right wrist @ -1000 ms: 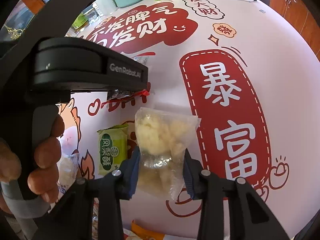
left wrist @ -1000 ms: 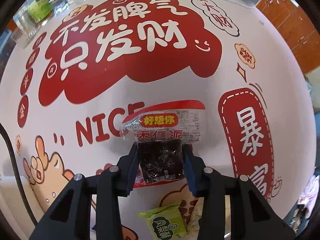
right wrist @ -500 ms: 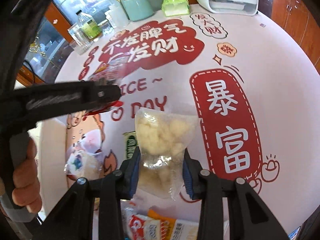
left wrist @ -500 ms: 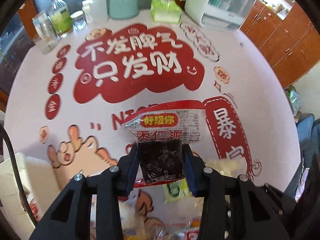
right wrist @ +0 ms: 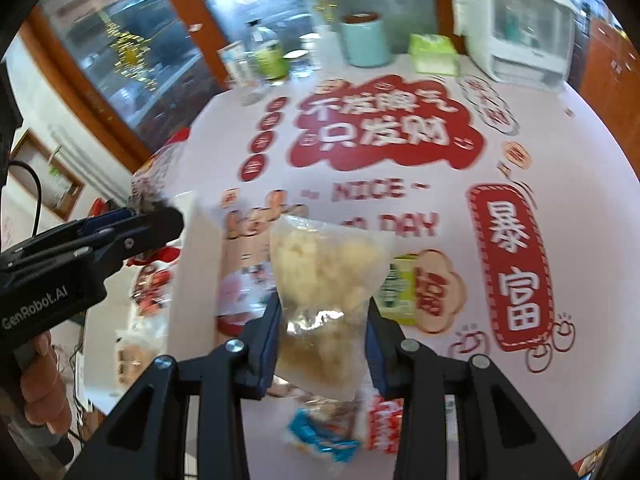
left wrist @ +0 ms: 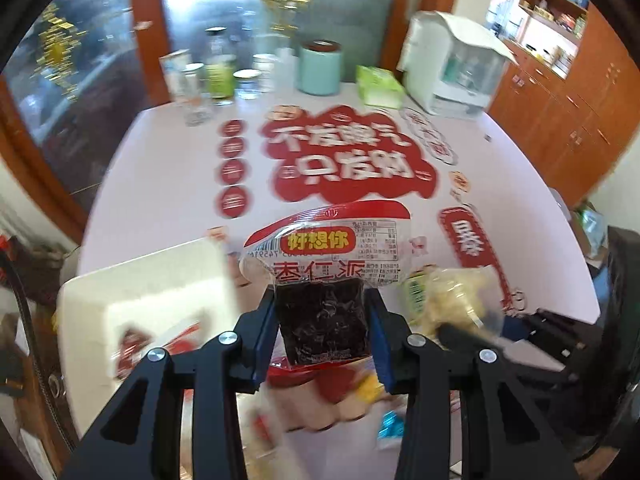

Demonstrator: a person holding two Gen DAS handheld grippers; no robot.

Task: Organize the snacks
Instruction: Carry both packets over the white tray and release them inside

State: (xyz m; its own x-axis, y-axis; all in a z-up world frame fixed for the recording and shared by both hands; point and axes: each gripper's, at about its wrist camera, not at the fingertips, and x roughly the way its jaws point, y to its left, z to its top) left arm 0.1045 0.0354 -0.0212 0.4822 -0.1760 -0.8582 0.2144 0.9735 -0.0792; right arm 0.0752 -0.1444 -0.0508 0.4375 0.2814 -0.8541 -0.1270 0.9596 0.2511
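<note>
Left gripper (left wrist: 322, 326) clamped on a date snack packet (left wrist: 326, 276); right gripper (right wrist: 322, 340) clamped on a clear bag of pale puffed snack (right wrist: 324, 280).

Both lifted above the table (right wrist: 580, 160) near its front edge, pinched by lower ends, long axes running away from the fingers, tops toward the far edge.

A pink table (left wrist: 168, 184) with red printed graphics fills the room's middle. Behind its far edge stand glass doors (left wrist: 224, 8) in wooden frames; wooden cabinets (left wrist: 568, 128) line the right wall.
</note>
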